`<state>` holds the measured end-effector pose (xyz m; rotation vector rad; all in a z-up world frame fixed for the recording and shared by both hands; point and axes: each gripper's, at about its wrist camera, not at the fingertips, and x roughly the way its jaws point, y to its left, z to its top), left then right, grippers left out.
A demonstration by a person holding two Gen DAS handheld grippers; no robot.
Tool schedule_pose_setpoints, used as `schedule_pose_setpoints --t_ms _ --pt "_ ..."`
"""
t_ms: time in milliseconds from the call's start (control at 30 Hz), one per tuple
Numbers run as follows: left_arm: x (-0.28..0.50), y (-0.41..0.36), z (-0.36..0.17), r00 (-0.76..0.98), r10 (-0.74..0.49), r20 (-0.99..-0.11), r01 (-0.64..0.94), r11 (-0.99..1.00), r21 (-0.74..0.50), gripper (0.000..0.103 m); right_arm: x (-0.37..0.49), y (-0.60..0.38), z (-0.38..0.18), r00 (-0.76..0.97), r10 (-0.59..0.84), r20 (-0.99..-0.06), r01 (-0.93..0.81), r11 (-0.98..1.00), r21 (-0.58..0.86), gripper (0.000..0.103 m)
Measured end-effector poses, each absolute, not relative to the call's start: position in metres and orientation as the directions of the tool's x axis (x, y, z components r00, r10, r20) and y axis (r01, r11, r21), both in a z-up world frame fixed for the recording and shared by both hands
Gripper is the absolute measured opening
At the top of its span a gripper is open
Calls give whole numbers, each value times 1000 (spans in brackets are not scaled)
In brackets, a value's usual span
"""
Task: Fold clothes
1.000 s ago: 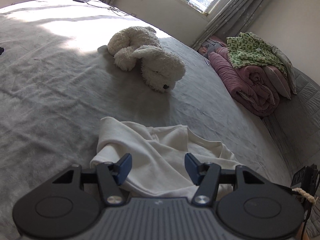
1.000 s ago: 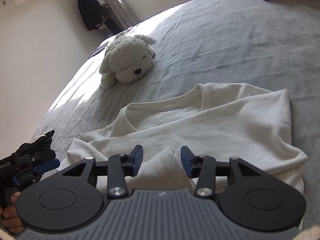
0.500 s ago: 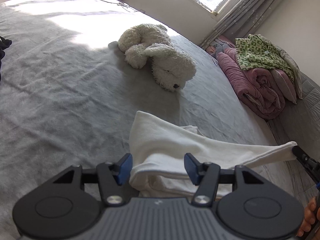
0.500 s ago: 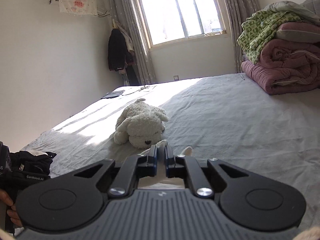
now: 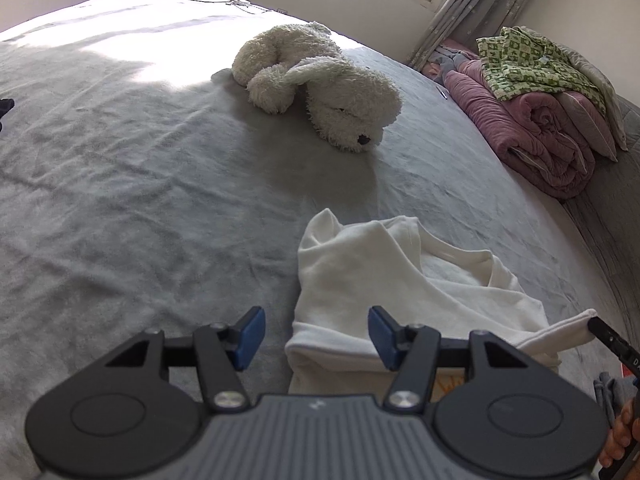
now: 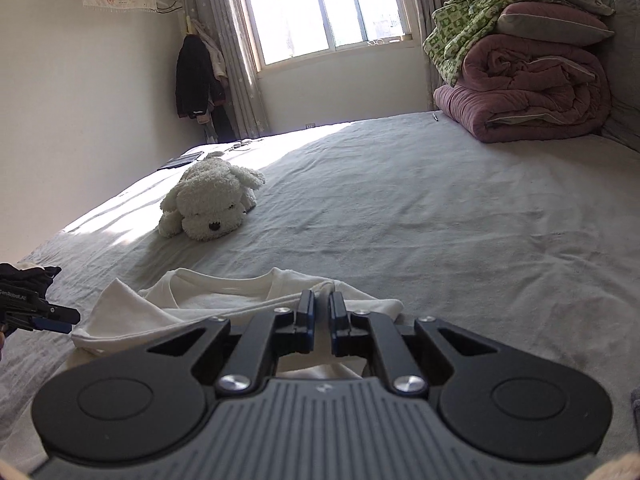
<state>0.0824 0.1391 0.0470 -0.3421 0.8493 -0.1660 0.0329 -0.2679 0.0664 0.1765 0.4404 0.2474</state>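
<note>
Since a second ago, an edge of the white shirt (image 5: 384, 280) is pulled up and out to the side by the right tongs (image 6: 321, 312), which are clenched on it. The rest of the shirt is bunched on the grey bed (image 5: 140, 200). The left tongs (image 5: 316, 332) are held apart, gripping nothing, over the shirt's near fold. A toy dog (image 5: 320, 80) is seen farther back.
</note>
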Motion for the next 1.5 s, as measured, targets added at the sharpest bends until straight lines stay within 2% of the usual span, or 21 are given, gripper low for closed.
schedule_pose_setpoints --t_ms 100,200,367,400,433,533,667,800,867,933,1300,1500 --pt "86 132 40 639 -243 -730 8 951 -309 55 23 -270 77 885 302 -355 -247 950 191 8" --pt "88 123 33 623 -209 -754 19 967 -252 54 16 -277 80 866 355 -353 -301 932 200 8" --pt "84 112 34 624 -171 -763 57 983 -174 54 25 -276 56 730 411 -546 -344 911 226 9" --pt "83 111 35 624 -167 -763 64 984 -164 54 27 -278 57 731 418 -539 -332 908 255 12" --pt "83 110 35 623 -168 -764 67 985 -161 54 28 -282 59 741 428 -518 -314 902 296 19" --pt "80 108 34 622 -166 -765 77 986 -150 54 31 -292 65 769 451 -454 -268 871 412 19" --pt "79 103 35 615 -172 -770 97 985 -143 54 33 -283 64 751 458 -476 -285 875 392 19" --pt "77 99 35 598 -175 -782 130 984 -120 54 34 -269 56 655 475 -587 -332 879 342 19" --pt "76 98 35 590 -172 -789 148 983 -104 54 35 -268 46 595 442 -671 -315 896 312 20" --pt "76 98 36 584 -174 -793 160 982 -98 54 33 -269 39 578 388 -718 -305 919 250 18" --pt "107 155 55 657 -217 -722 3 959 -285 54 43 -289 46 665 368 -650 -222 928 299 19" --pt "137 163 49 678 -310 -667 -23 897 -441 54 51 -299 44 691 362 -626 -152 919 363 19"
